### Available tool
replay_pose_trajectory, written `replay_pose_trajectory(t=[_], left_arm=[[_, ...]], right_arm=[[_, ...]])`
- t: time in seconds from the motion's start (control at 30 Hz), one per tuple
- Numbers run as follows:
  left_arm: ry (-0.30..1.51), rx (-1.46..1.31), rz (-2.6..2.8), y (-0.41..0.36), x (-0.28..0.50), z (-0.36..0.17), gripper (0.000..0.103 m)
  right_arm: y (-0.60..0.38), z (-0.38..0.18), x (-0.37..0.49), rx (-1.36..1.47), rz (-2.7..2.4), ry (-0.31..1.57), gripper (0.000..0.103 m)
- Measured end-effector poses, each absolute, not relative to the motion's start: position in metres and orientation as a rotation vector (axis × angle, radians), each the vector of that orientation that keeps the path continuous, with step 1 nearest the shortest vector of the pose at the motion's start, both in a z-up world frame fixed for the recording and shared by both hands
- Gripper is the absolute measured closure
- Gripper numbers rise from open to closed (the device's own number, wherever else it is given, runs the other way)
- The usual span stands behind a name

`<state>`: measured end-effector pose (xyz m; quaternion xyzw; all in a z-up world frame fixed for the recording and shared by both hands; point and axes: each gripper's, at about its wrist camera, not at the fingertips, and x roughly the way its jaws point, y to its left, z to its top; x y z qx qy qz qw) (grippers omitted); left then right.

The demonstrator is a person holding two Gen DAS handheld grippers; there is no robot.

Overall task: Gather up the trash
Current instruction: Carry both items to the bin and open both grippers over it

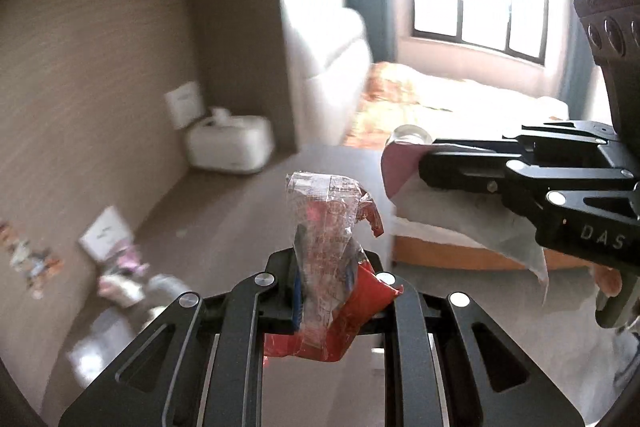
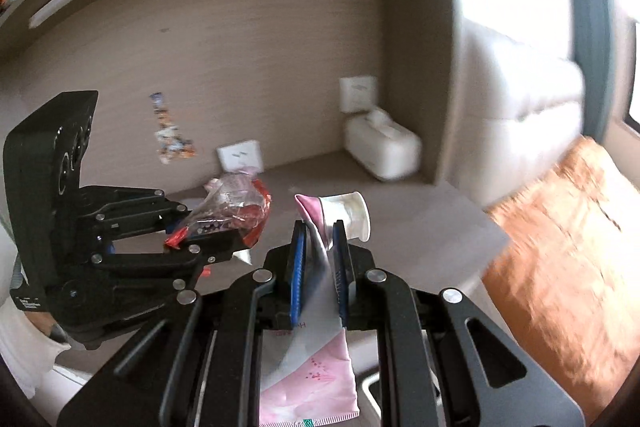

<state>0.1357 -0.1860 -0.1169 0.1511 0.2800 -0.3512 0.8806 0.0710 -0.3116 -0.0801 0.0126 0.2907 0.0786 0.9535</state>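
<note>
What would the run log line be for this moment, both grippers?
left gripper: shut on wrapper | right gripper: shut on pouch | both held in air | bin: not in view

We look from each wrist along its own fingers, close behind them, toward the white tissue box [image 1: 230, 145] [image 2: 383, 151] in the wall corner. From the left wrist the box sits left of centre; from the right wrist, right of centre. Both views share it.
</note>
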Motion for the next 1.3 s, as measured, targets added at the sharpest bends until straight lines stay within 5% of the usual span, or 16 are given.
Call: replay_pose_trajectory(t=[0.43,1.3], left_arm=[[0.695,0.416,-0.916,-0.332,0.124,-0.203,0.087],[1.073,0.524,-0.973,-0.426,0.179,-0.616,0.087]], right_arm=[[-0.438,-0.163,0.047,0.193,-0.030,0.703,0.088],[-0.518,-0.567,0.103,0.357,-0.003,1.018,0.088]])
